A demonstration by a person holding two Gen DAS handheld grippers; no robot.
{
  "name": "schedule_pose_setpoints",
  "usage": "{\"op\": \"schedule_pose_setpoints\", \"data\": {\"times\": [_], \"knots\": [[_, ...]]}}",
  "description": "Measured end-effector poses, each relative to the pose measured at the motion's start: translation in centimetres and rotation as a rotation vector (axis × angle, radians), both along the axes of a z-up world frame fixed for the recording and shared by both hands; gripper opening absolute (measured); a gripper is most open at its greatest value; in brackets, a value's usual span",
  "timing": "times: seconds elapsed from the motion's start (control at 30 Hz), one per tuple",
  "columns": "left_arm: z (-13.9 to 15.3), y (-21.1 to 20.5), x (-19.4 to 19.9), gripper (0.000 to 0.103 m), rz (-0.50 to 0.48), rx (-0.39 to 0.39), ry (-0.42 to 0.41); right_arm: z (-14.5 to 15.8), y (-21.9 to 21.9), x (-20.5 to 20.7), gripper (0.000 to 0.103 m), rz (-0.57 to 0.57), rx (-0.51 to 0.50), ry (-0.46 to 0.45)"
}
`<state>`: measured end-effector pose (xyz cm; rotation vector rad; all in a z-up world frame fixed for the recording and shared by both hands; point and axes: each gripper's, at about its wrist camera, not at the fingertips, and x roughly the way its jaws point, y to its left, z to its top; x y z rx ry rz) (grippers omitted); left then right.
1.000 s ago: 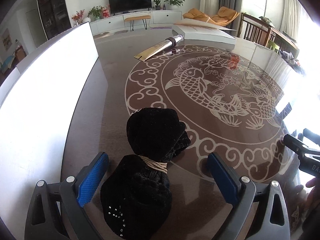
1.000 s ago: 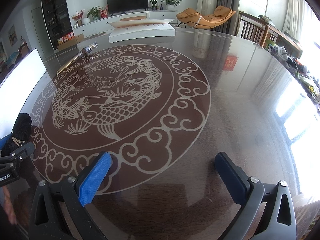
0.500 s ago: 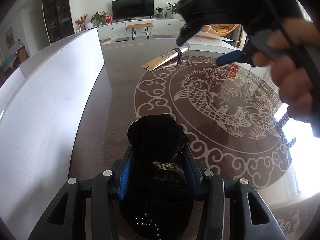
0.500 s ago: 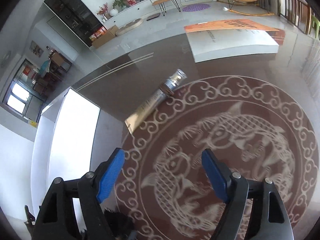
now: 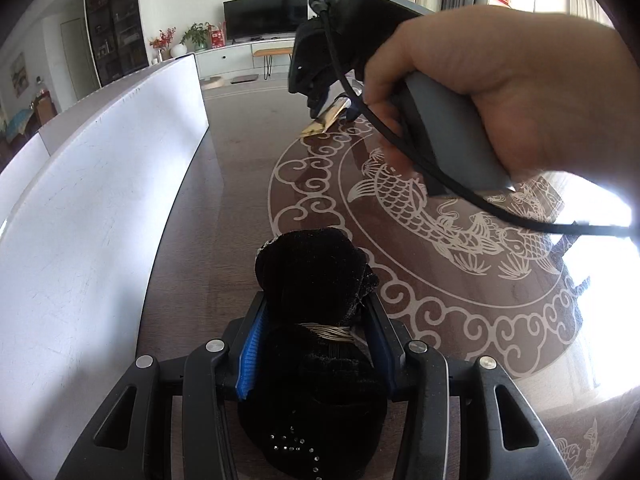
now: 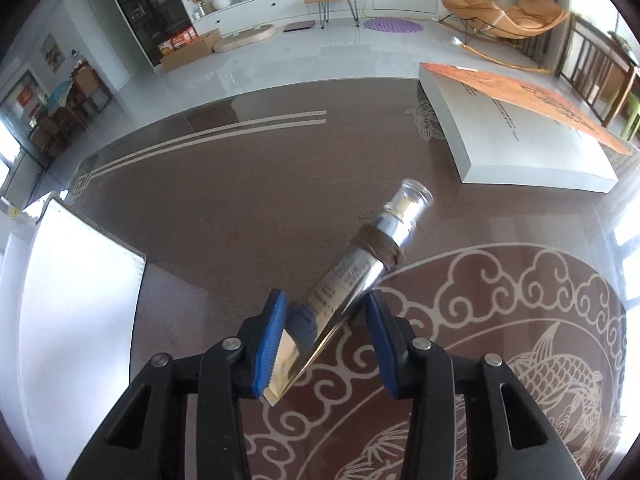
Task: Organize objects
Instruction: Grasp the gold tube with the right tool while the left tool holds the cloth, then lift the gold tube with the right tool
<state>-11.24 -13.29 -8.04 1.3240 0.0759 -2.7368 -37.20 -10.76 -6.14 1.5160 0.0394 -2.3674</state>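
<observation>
A black fuzzy bundle [image 5: 312, 268], tied round its middle with a pale band, lies on the dark table. My left gripper [image 5: 316, 304] is shut on it at the band. A shiny silver-gold tube [image 6: 360, 264] with a clear cap and a brown band lies slanted further up the table. My right gripper [image 6: 326, 304] is closing, with the tube's flat end between its blue pads [image 6: 272, 332], and both pads touch it. The left wrist view shows the person's hand [image 5: 500, 80] holding that right gripper over the tube [image 5: 322, 122].
A tall white panel [image 5: 100, 200] stands along the table's left side, also visible as a panel [image 6: 80, 300] in the right wrist view. A thick book with an orange cover [image 6: 520, 132] lies at the far right. The table [image 5: 240, 160] bears a carp pattern.
My left gripper closed on the black bundle and stayed put. My right gripper crossed the table from the far right to the tube and narrowed its jaws around the flat end.
</observation>
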Motion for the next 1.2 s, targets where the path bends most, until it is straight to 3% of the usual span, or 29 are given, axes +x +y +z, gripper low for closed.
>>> {"op": "schedule_pose_setpoints", "data": {"times": [0.07,0.33,0.5,0.63,0.67,0.73,0.77,0.8,0.87,1.0,1.2], "knots": [[0.0,0.1,0.0,0.046,0.0,0.0,0.0,-0.2,1.9,0.8,0.013,0.011,-0.011,-0.002],[0.0,0.1,-0.1,0.046,-0.001,0.004,0.001,-0.5,14.0,9.6,0.013,0.052,-0.084,0.008],[0.0,0.6,0.3,0.046,-0.029,0.064,0.015,-0.8,21.1,20.0,0.013,0.089,-0.093,0.108],[-0.1,3.6,1.3,0.046,-0.075,0.037,0.008,-1.1,25.4,25.9,0.016,0.031,-0.13,0.174],[0.0,4.0,1.6,0.048,-0.071,0.024,0.005,-1.1,25.7,26.6,0.02,0.015,-0.118,0.188],[-0.1,4.2,1.7,0.059,-0.058,0.01,-0.002,-0.9,26.1,27.5,0.046,0.004,-0.071,0.215],[-0.4,4.4,1.6,0.081,-0.048,-0.011,-0.019,-1.0,25.9,27.7,0.081,-0.006,-0.027,0.224],[-0.5,4.3,1.5,0.097,-0.028,-0.021,-0.034,-1.0,25.9,28.1,0.096,-0.017,0.012,0.232],[-0.8,3.5,1.1,0.103,-0.005,0.0,-0.058,-1.0,25.5,28.4,0.095,-0.005,0.033,0.241],[-1.1,3.4,0.9,0.103,0.006,-0.002,-0.06,-1.5,24.5,28.1,0.096,0.018,0.1,0.217],[-1.1,3.4,0.9,0.103,0.006,-0.002,-0.059,-1.6,24.8,27.7,0.103,0.003,0.102,0.2]]}}
